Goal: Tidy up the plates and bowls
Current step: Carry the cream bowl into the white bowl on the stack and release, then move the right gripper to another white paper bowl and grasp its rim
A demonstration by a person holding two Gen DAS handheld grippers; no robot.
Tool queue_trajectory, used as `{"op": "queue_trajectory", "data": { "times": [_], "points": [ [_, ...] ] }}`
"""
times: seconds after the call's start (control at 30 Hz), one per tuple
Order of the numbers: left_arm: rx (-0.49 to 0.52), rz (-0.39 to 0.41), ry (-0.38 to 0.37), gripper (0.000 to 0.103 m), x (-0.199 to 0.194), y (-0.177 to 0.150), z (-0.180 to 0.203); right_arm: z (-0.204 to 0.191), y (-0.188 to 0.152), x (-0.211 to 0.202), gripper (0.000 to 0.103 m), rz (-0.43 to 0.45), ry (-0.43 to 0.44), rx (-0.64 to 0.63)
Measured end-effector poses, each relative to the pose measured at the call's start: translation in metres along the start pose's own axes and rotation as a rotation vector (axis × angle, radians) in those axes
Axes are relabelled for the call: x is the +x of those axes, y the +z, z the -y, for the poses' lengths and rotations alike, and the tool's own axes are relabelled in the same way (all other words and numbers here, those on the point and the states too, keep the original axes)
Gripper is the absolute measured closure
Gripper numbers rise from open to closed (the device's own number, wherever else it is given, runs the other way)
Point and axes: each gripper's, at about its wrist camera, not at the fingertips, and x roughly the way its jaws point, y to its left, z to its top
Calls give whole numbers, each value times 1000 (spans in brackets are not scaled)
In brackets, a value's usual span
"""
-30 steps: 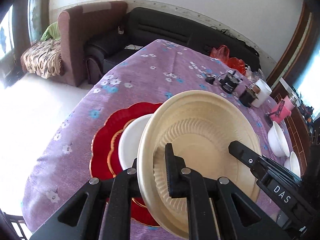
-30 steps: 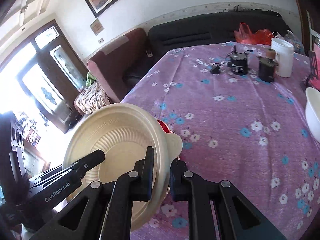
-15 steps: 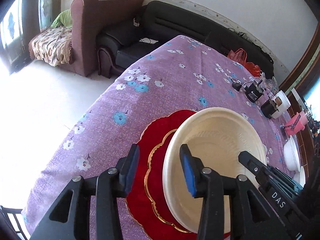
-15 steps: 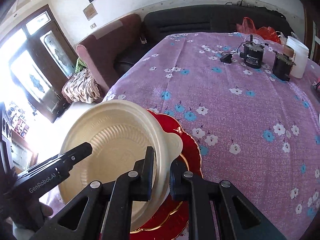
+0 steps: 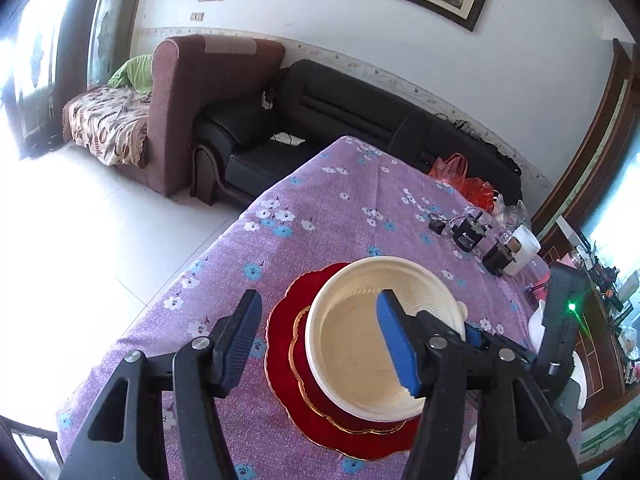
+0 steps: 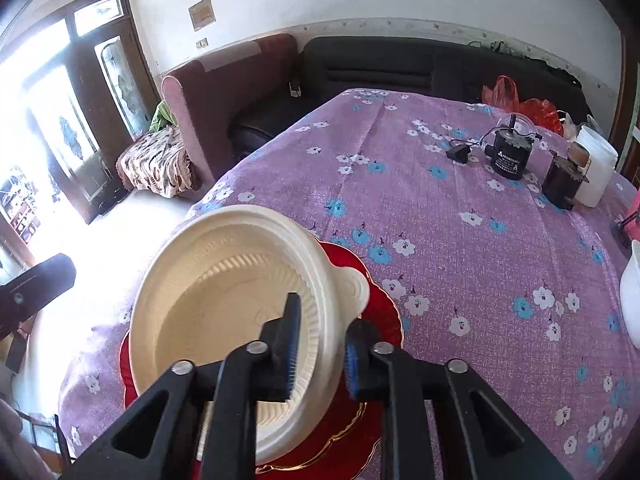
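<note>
A cream plastic bowl (image 5: 372,344) with a small handle tab sits on a red scalloped plate (image 5: 288,364) with a gold ring, on the purple flowered tablecloth. My left gripper (image 5: 316,344) is open and empty, raised above the bowl's near left side. In the right wrist view my right gripper (image 6: 320,348) straddles the near right wall of the bowl (image 6: 224,304), one finger inside and one outside, with a gap showing beside the outer pad. The red plate (image 6: 380,316) shows beneath.
White bowls (image 6: 632,304) stand at the table's right edge. At the far right are a black motor (image 6: 510,152) with a cable, a dark jar (image 6: 562,180), a white tub (image 6: 596,168) and a red bag (image 6: 536,110). Sofas stand beyond the table.
The bowl has come down level onto the red plate. My left gripper opened wide and pulled up and back from it. My right gripper's jaws have widened around the bowl's wall.
</note>
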Motion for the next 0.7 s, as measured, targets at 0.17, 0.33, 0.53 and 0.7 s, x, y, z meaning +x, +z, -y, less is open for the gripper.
{"op": "queue_trajectory", "data": {
  "times": [0.17, 0.33, 0.53, 0.7],
  "points": [
    [29, 52, -24, 43, -23, -9, 13, -2, 0, -13, 35, 69, 8, 10],
    [49, 102, -43, 43, -44, -22, 30, -1, -2, -34, 35, 128, 2, 19],
    [156, 167, -92, 26, -66, -48, 75, 46, -24, -72, 35, 177, 0, 122],
    [255, 116, -158, 25, -62, -68, 112, 122, -49, -95, 35, 162, -74, 254]
  ]
}}
